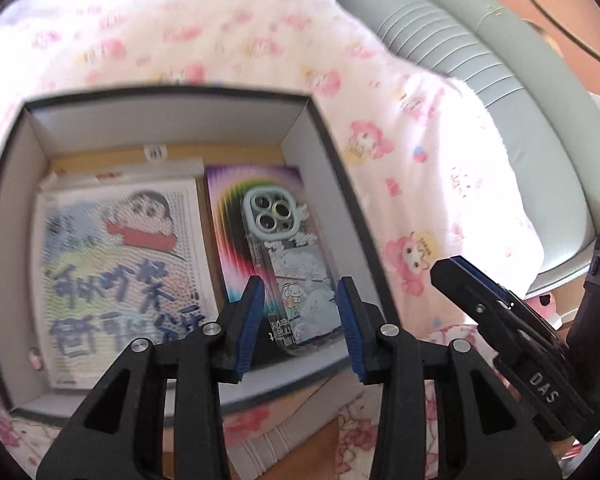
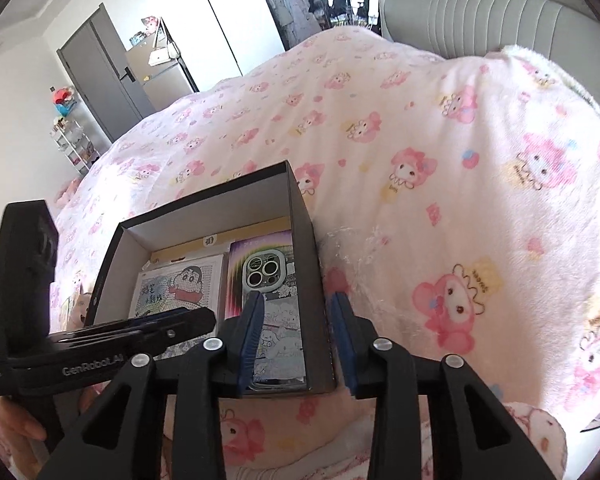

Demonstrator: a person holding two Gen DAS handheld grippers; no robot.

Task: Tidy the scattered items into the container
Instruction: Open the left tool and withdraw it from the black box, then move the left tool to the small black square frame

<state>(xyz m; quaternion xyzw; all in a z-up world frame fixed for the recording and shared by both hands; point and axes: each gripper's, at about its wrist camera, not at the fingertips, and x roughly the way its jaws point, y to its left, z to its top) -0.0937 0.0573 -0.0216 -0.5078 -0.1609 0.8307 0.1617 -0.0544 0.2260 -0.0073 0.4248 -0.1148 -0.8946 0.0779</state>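
Box (image 1: 324,128) on blanket, open-topped. At nine o'clock inside, cartoon card pack (image 1: 120,276); at three o'clock, phone case (image 1: 288,264) atop striped card (image 1: 224,216). Likely light, stiff, slick; best pinched across long edges. Left gripper (image 1: 300,320) agape, empty; right gripper (image 2: 296,340) likewise. Plush pink blanket (image 2: 420,140), soft footing; bedroom, grey headboard (image 2: 480,16) at one o'clock.

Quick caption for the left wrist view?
Open left gripper above a box holding a phone case and cartoon card.
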